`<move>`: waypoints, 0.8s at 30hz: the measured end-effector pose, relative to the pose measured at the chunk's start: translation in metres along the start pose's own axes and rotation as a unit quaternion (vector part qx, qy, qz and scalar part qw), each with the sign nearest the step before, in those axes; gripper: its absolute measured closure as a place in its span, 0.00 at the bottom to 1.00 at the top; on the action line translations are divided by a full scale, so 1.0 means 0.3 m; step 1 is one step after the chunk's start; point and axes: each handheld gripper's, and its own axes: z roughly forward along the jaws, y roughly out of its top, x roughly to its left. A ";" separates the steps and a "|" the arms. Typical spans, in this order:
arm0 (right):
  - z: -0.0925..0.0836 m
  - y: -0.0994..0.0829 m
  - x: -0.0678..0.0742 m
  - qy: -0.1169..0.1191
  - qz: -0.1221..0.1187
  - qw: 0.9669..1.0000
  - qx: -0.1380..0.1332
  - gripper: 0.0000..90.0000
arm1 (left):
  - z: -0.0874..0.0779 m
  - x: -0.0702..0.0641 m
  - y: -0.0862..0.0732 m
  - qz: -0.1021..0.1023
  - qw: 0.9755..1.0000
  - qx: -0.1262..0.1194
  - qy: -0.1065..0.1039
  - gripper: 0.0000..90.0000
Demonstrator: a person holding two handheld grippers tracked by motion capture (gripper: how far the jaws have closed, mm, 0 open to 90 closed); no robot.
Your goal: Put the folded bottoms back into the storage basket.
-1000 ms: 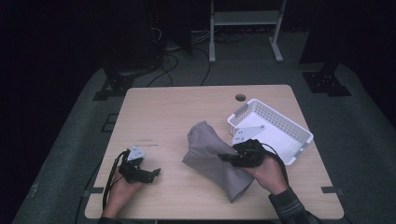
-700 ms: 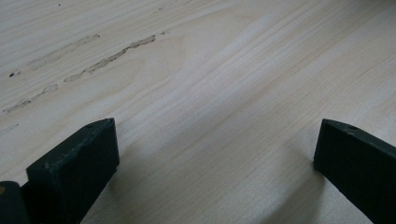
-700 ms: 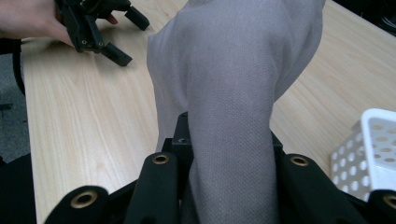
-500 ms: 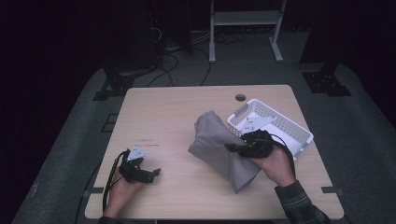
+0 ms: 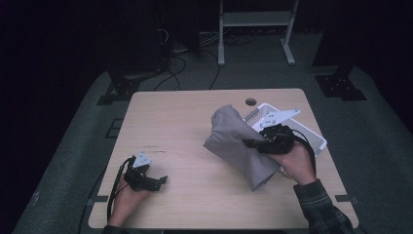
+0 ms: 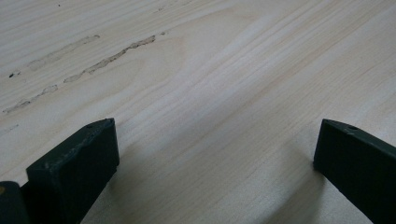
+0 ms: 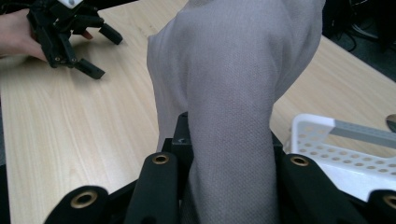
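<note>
Spanning the scene, the counter (image 5: 195,126) carries a white basket (image 5: 311,139) near its right edge; beside it the grey cloth (image 5: 234,141) hangs pinched in the right tongs (image 5: 253,144), while the left tongs (image 5: 160,180) rest spread near the front-left corner.

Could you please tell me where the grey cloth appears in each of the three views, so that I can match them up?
High view: the grey cloth hangs right of centre, gripped by the right gripper, beside the white basket.
Left gripper view: bare table.
Right gripper view: the cloth rises between the jaws, centre frame.
Shared landmark: the white basket.
</note>
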 end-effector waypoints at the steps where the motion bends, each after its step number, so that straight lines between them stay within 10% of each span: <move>1: -0.006 0.003 -0.007 -0.001 0.000 1.000 0.000 0.76 | 0.000 0.000 0.000 0.000 1.000 0.000 0.000 0.00; 24: -0.123 0.039 -0.151 -0.041 0.014 0.999 -0.005 0.76 | 0.001 0.002 0.001 0.000 1.000 0.000 0.000 0.00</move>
